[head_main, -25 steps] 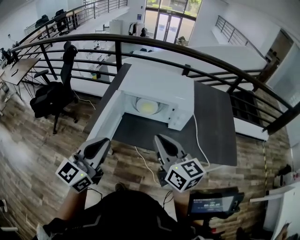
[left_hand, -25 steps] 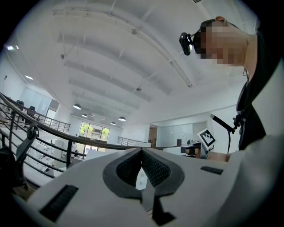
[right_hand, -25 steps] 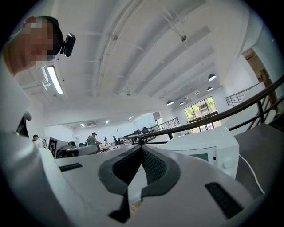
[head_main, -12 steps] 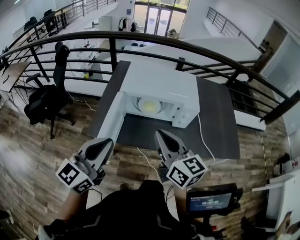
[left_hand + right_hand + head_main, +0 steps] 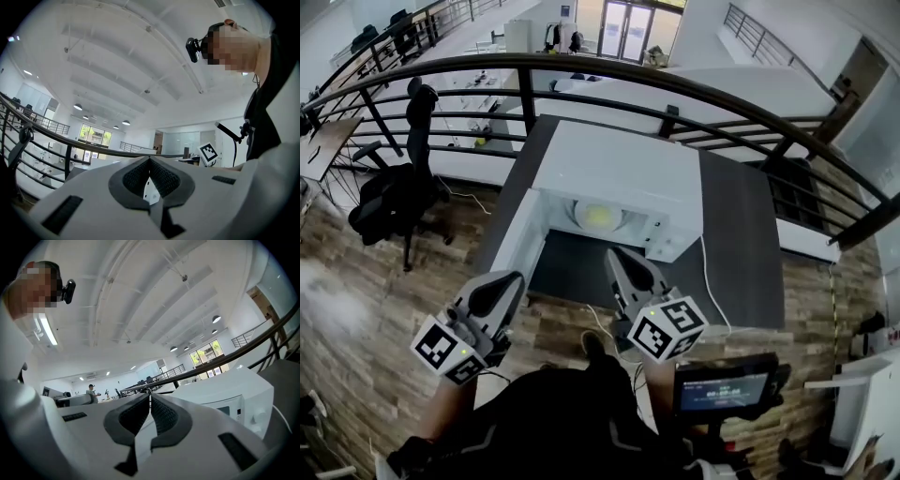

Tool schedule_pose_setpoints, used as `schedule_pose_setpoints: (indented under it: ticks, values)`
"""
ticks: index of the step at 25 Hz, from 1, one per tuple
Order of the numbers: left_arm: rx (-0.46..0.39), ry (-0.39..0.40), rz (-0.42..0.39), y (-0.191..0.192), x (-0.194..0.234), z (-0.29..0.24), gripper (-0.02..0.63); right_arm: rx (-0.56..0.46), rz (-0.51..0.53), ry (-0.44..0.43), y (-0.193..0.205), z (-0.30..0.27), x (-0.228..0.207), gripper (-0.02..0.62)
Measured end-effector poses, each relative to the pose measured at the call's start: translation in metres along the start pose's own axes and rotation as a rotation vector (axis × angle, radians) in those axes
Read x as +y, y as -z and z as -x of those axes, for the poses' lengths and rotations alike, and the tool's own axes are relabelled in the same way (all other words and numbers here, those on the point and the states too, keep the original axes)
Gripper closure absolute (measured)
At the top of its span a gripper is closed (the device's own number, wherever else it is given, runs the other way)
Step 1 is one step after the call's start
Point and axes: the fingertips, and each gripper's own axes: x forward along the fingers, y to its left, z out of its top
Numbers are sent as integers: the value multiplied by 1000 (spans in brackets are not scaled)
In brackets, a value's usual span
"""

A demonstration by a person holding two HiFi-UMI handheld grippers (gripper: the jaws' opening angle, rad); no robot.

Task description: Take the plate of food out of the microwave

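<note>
Two grippers are noted, the left gripper (image 5: 512, 279) and the right gripper (image 5: 615, 254), each with its jaws brought together on nothing and held on the near side of the dark table (image 5: 741, 253); it is judged that the reach has not yet begun. The microwave (image 5: 614, 173) is found on the table with its door (image 5: 517, 239) swung out to the left, so the cavity is exposed. The plate of food (image 5: 600, 217) is seen resting inside, well apart from both grippers, and it is judged that jaws must be parted before its rim can be taken.
</note>
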Motion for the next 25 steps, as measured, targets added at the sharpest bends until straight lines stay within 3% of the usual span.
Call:
schedule_pose_setpoints:
  ticks: [3, 5, 11, 14, 25]
  values:
    - [11, -30, -21, 6, 8, -15, 604, 17, -35, 7, 5, -15, -31, 606]
    - [5, -51, -16, 6, 11, -11, 604, 39, -42, 4, 14, -21, -34, 574]
    - [-8, -94, -33, 5, 8, 10, 604, 49, -131, 19, 46, -28, -41, 555]
    - [-9, -111, -44, 6, 6, 11, 604, 54, -257, 23, 70, -31, -55, 547]
    - [40, -179, -56, 21, 15, -25, 604, 90, -801, 98, 156, -61, -150, 389]
